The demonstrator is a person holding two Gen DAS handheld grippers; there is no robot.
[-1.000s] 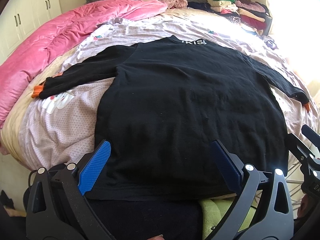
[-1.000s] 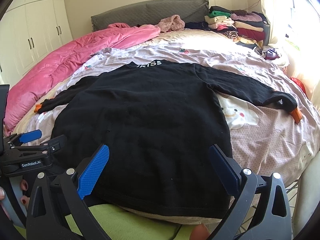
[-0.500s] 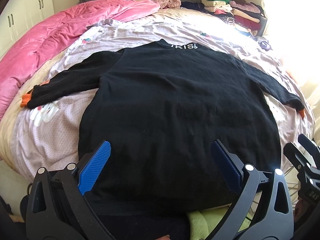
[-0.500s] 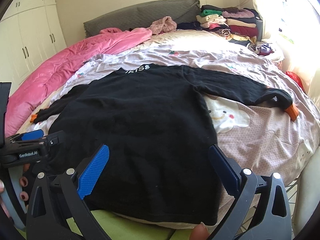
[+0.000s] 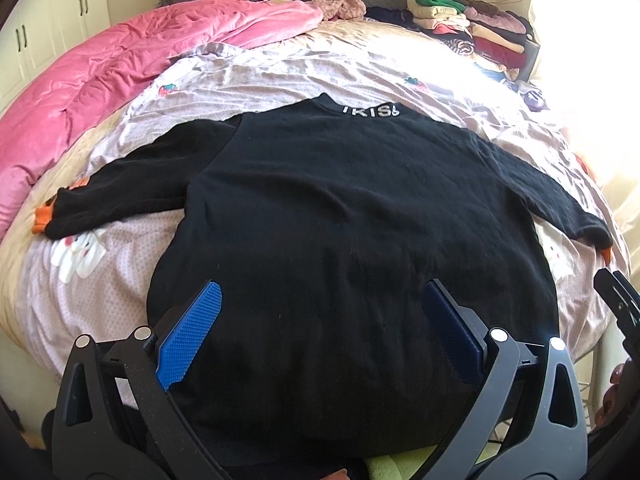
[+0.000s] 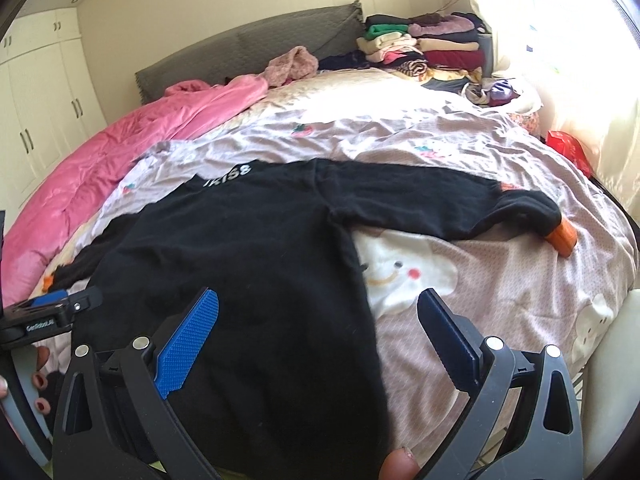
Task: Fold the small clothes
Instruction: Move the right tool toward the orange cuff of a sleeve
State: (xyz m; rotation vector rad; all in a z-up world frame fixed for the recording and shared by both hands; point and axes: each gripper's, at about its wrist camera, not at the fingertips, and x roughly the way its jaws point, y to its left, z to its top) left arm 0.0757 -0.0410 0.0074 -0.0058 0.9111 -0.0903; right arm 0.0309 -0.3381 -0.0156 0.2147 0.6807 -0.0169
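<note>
Left wrist view first: my left gripper [image 5: 320,330] hangs over the hem end of the black sweater [image 5: 340,216], its blue pads spread wide with nothing between them. The sweater lies flat and face down on the lilac bedsheet [image 5: 280,76], collar lettering at the far side, both sleeves stretched outward, the left sleeve [image 5: 120,188] ending in an orange cuff near the pink duvet [image 5: 100,76]. The body looks smooth enough to fold as it lies, so I judge the step in hand is the first sleeve fold. I would carry this gripper out to the cuff, pinch only the sleeve layer, and lay it straight across the back. Right wrist view next: my right gripper [image 6: 318,330] is just as wide apart and holds nothing; it sits above the sweater's right side seam, with the right sleeve [image 6: 440,204] running off toward its orange cuff [image 6: 562,238]. I would take that sleeve near the cuff too, lift low to avoid dragging the body, and keep the sheet out of the pinch. A pile of folded clothes [image 6: 424,46] waits by the headboard.
</note>
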